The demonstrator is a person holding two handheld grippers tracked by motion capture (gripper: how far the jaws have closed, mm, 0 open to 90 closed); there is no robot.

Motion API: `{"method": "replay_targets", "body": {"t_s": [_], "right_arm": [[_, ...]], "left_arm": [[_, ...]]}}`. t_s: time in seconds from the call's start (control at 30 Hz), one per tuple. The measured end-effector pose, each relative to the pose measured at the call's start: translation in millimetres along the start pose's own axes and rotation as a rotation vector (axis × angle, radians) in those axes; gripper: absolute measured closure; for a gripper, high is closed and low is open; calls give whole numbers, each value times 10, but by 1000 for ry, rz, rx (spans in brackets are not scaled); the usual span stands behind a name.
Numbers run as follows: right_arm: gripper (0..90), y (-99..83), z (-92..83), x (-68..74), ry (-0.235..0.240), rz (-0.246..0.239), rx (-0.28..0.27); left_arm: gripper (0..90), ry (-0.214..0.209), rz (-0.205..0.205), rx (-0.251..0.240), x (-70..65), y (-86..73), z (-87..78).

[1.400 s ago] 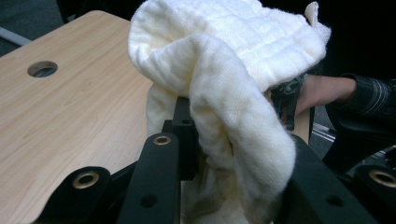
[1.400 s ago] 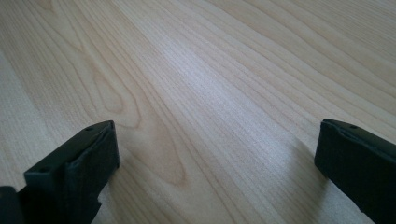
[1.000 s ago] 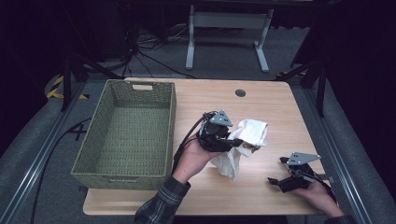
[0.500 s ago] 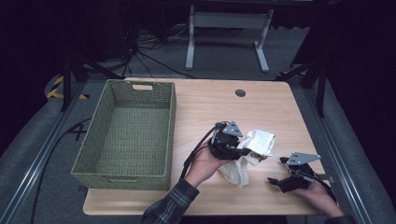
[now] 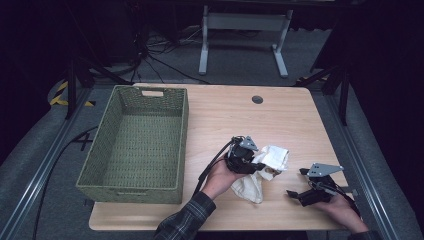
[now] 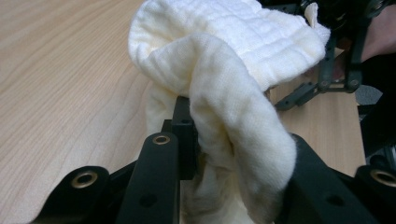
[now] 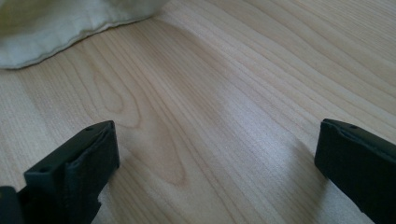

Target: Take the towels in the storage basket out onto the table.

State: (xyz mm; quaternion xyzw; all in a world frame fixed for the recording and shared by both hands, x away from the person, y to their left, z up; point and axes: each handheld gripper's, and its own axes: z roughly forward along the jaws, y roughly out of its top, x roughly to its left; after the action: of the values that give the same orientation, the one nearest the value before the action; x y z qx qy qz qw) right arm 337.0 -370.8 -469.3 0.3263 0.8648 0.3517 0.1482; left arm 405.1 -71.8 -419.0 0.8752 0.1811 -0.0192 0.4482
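the cloth (image 5: 264, 169) lies bunched on the counter (image 5: 225, 115), right of the basket (image 5: 137, 145), a fold pinched in the left gripper (image 5: 260, 166). best to keep that pinch firm and lay the cloth flat without dragging. the right gripper (image 5: 296, 184) rests wide open and empty nearby. since the earlier frame the left gripper has sunk with the cloth toward the near edge.

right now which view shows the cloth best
The left gripper view: the cloth sits close up, bunched between the left claw's jaws. The high view shows it small on the table; the right gripper view catches just an edge.
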Motion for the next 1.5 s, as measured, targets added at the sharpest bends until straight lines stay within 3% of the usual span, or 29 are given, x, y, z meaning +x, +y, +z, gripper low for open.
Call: {"method": "replay_targets", "body": {"t_s": [0.2,0.37,0.47,0.5,0.63,0.73,0.83,0.97,1.17,1.2,1.33,1.5], "right_arm": [[1,0,0,0,0,-1,0],[1,0,0,0,0,-1,0],[3,-1,0,2,1,0,-1],[2,-1,0,3,1,0,-1],[4,-5,-4,4,2,-2,0],[28,-2,-15,10,0,-2,5],[114,15,-47,5,15,-4,9],[172,38,-79,2,25,1,-1],[264,81,-125,42,49,-9,-30],[292,95,-130,64,58,-16,-36],[353,111,-129,88,81,-17,-34],[428,136,-128,120,127,-14,-37]], "left_arm": [[724,10,-41,29,102,-122,162],[715,39,-45,68,156,-183,273],[640,42,-46,62,167,-193,296],[640,49,-52,65,162,-185,289],[422,75,-58,29,130,-126,186],[370,84,-58,13,89,-78,65],[347,92,-43,0,33,-41,-55],[358,106,-40,-4,-82,-26,-179],[443,124,4,29,-264,-110,-257],[498,120,14,43,-320,-159,-253],[550,99,16,81,-436,-267,-201],[554,62,28,125,-556,-385,-36]]}}
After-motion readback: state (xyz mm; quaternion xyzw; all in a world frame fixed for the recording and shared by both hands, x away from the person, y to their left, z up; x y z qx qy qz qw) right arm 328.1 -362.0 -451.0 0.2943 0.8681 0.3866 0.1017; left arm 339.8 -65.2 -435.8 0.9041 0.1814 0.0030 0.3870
